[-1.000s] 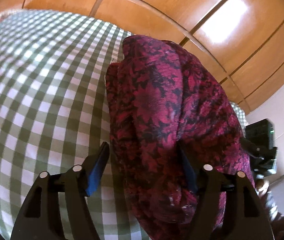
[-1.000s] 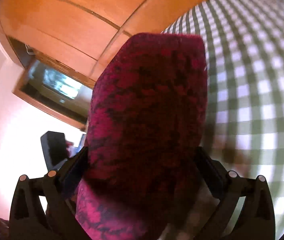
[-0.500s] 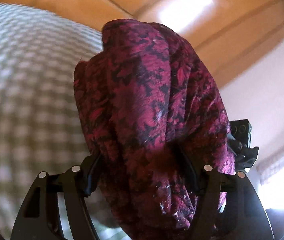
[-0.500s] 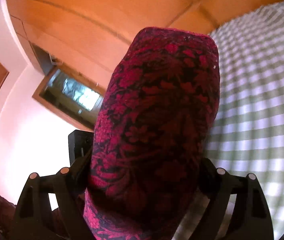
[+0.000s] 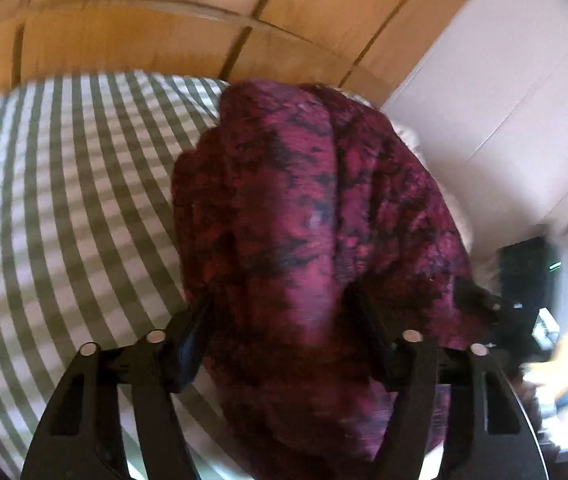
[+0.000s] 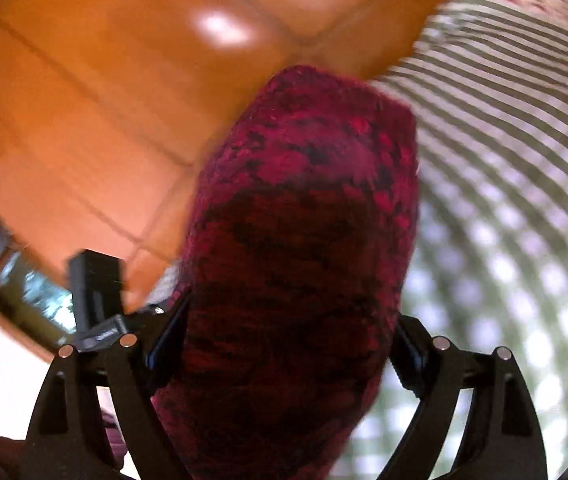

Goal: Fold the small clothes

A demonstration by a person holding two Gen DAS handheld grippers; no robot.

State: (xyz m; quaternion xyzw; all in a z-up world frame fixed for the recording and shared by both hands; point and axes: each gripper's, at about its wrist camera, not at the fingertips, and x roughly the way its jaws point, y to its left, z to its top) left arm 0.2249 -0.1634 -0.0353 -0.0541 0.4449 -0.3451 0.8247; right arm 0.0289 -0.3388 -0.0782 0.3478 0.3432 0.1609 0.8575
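A folded magenta garment with a dark floral print fills the space between both grippers' fingers and is held above the green-and-white checked cloth. My left gripper has its jaws wide apart around the bundle, touching both its sides. The garment also fills the right wrist view, where my right gripper holds it the same way, jaws wide apart around it. The fingertips of both are hidden behind the fabric. The other gripper's black body shows at right in the left wrist view.
Wooden wardrobe panels stand behind the checked surface. A white wall lies to the right. In the right wrist view the wood panels and a framed window or mirror are at left, the checked cloth at right.
Both grippers have swung with the garment bundle lifted off the cloth; the views tilted up toward the wardrobe, then back down. The left jaws now press the bundle on both sides.
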